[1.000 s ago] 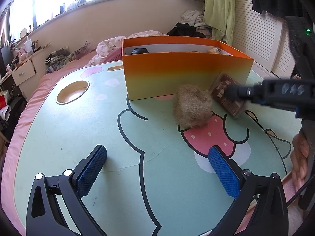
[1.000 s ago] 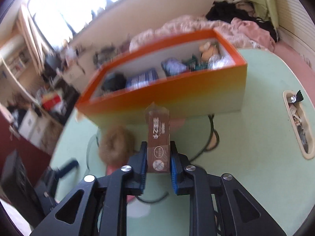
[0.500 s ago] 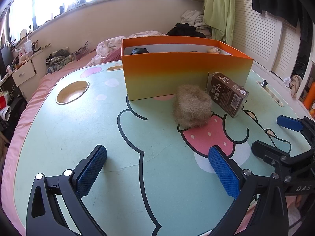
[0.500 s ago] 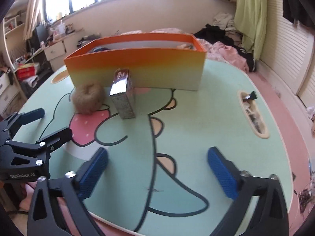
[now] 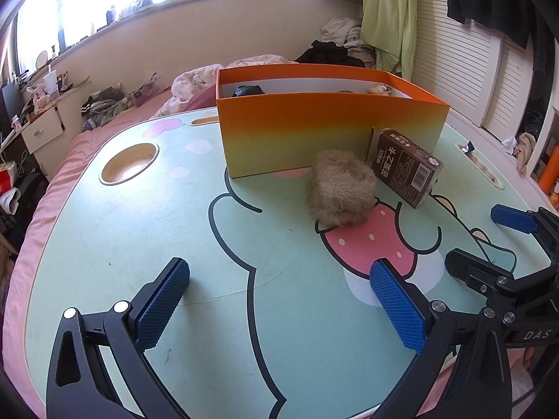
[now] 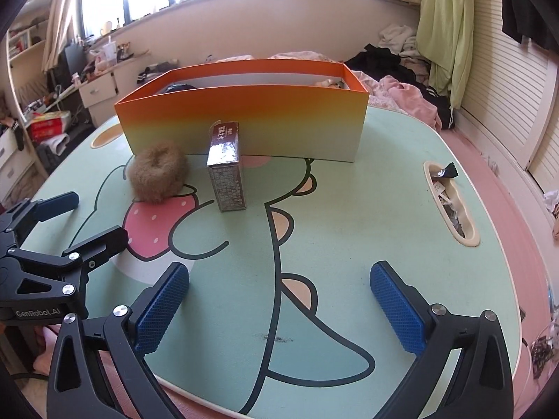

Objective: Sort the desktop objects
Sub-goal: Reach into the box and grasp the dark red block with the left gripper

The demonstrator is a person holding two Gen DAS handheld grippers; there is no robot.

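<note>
A brown carton (image 5: 405,167) (image 6: 225,169) lies on the green cartoon table (image 5: 139,227) (image 6: 367,209), just in front of the orange box (image 5: 328,129) (image 6: 244,118). Beside it on its left sits a fuzzy tan hair bun (image 5: 340,186) (image 6: 157,171). My left gripper (image 5: 279,300) is open near the table's front edge, well short of the bun, with nothing between its fingers. My right gripper (image 6: 279,300) is open too, empty, back from the carton. Each gripper shows in the other's view, the left gripper (image 6: 70,220) at the left and the right gripper (image 5: 485,241) at the right.
The orange box holds several small items, mostly hidden behind its wall. A round cup recess (image 5: 129,162) is sunk into the table's far left. A long slot (image 6: 450,202) with wrappers runs by its right edge. Bedding and clothes lie beyond the table.
The right gripper let go of the brown carton, opened wide and drew back toward the table's front edge. The carton now lies on the table. The left gripper has not moved.
</note>
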